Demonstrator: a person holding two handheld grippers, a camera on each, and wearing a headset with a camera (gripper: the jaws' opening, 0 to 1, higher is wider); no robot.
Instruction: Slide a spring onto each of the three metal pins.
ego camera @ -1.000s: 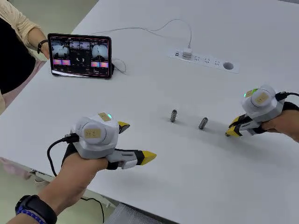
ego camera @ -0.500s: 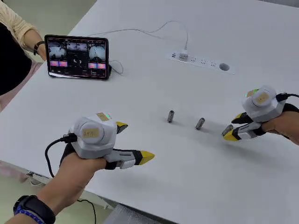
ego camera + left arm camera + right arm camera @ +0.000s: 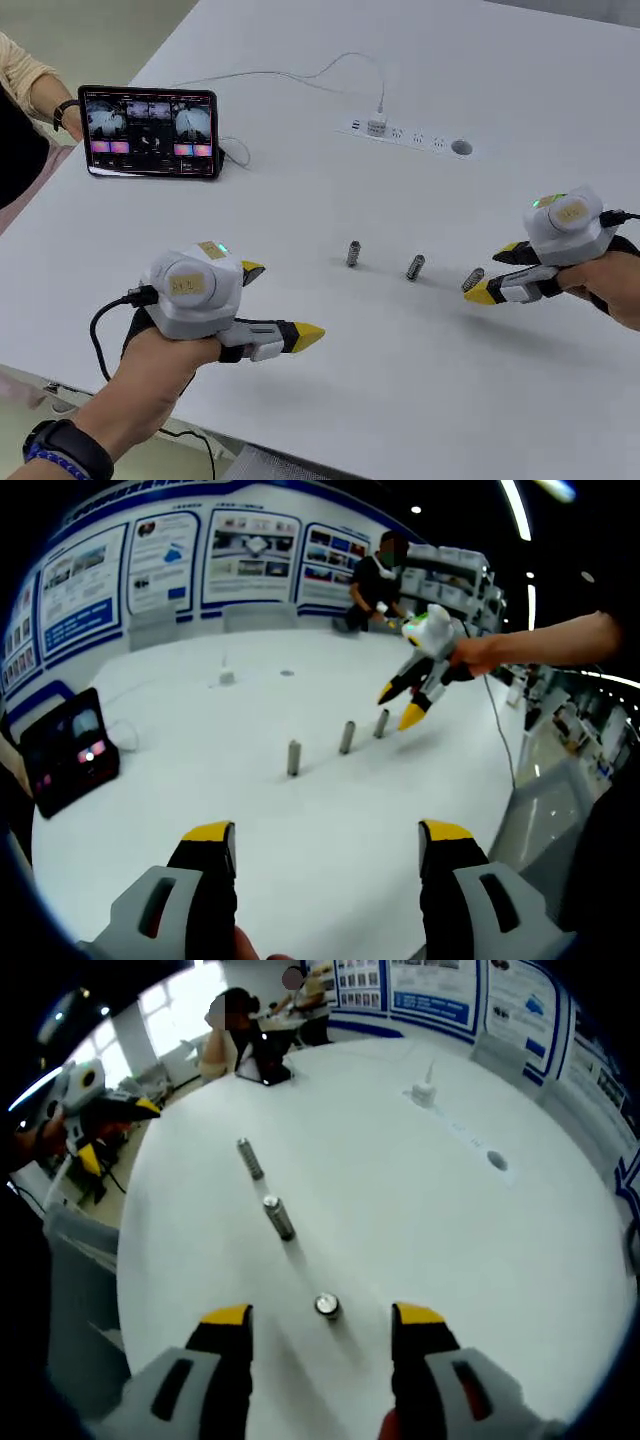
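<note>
Metal pins (image 3: 415,267), three small grey upright cylinders with a ribbed, coil-like surface, are standing in a row on the white workbench top (image 3: 380,400). The row is made up of the end pin (image 3: 473,280), the middle pin (image 3: 415,267) and the far pin (image 3: 353,253).

The right gripper (image 3: 493,272), a white body with black, yellow-tipped jaws, is holding its jaws spread apart and is gripping nothing. In the head view the end pin is standing just beside the lower yellow tip. In the right gripper view the end pin (image 3: 327,1306) is sitting just ahead of the gap between the two tips, touching neither.

The left gripper (image 3: 281,300), of the same build, is likewise keeping its jaws wide apart and empty. It is hovering well apart from the row and pointing toward it.
</note>
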